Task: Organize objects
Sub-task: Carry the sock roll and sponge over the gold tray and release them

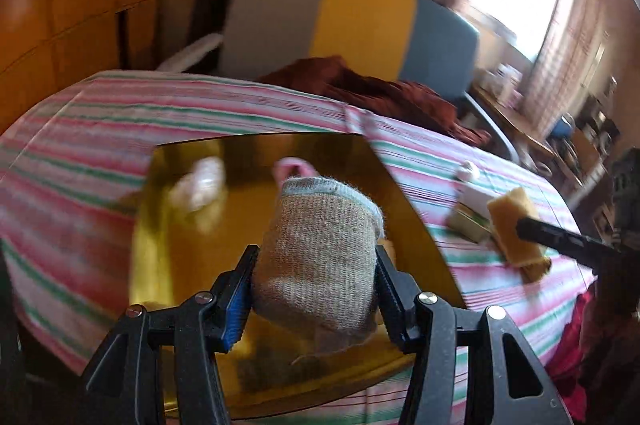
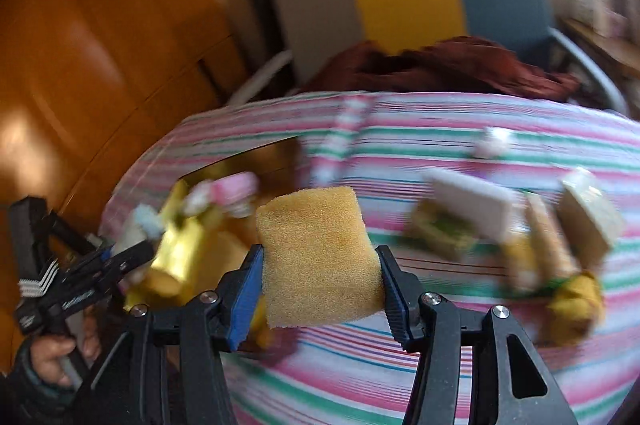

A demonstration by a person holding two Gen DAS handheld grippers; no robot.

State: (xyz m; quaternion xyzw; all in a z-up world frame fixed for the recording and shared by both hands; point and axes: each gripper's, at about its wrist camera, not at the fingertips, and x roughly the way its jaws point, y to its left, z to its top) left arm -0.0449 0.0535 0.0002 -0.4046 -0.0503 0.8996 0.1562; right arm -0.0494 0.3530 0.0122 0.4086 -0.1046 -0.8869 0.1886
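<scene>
Mid-sort: left gripper (image 1: 316,289) clenches a grey knitted sock (image 1: 320,245) over the shiny gold tray (image 1: 404,209); right gripper (image 2: 320,289) grips a yellow foam sponge (image 2: 316,257), tray at nine o'clock. Next, probably drop both in.

A bench under a pink, green and white striped cloth (image 1: 100,113) carries a shiny gold tray (image 1: 248,161) near the left; small boxes (image 2: 452,221) lie blurred on the cloth to the right; a dark red cloth (image 1: 380,93) is heaped at the far edge.
</scene>
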